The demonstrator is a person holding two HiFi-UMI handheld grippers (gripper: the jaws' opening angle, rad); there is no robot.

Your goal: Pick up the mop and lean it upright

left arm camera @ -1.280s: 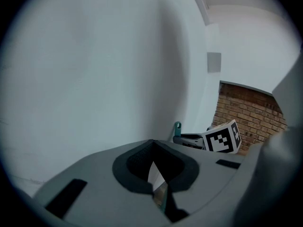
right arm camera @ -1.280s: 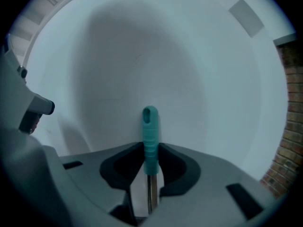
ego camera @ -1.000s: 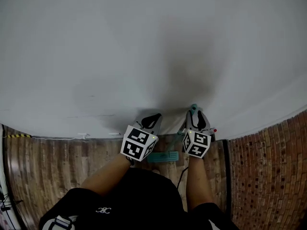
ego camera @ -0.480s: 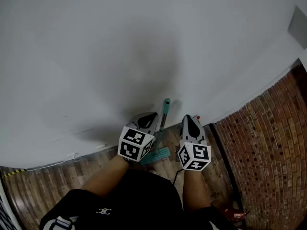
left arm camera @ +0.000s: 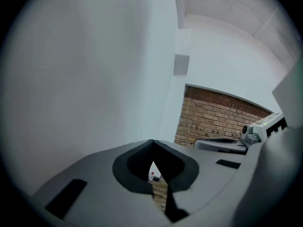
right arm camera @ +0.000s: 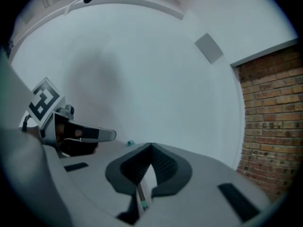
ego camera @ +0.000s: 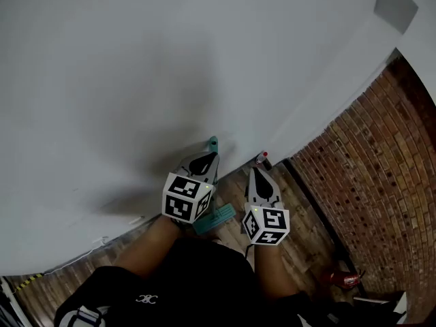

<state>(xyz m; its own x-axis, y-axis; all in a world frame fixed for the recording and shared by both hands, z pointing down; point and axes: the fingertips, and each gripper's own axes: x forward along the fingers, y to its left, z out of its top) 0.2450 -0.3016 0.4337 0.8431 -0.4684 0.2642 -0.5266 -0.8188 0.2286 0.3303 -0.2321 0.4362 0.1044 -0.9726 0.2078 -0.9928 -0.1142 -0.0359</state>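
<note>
My left gripper (ego camera: 207,159) was clenched on nothing, which only its own view showed, and the mop (ego camera: 215,217) stood against the white wall (ego camera: 136,67) just behind it, teal head on the wooden floor (ego camera: 231,186). The right gripper view alone showed the teal tip (right arm camera: 130,143) beside those jaws, not between them. My right gripper (ego camera: 257,173) was closed tight too, both forearms stretched forward side by side.

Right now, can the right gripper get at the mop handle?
Probably yes. The mop handle leans on the wall beside the left gripper, and nothing shows between it and the right gripper. Its jaws are shut, though, so open them first.
</note>
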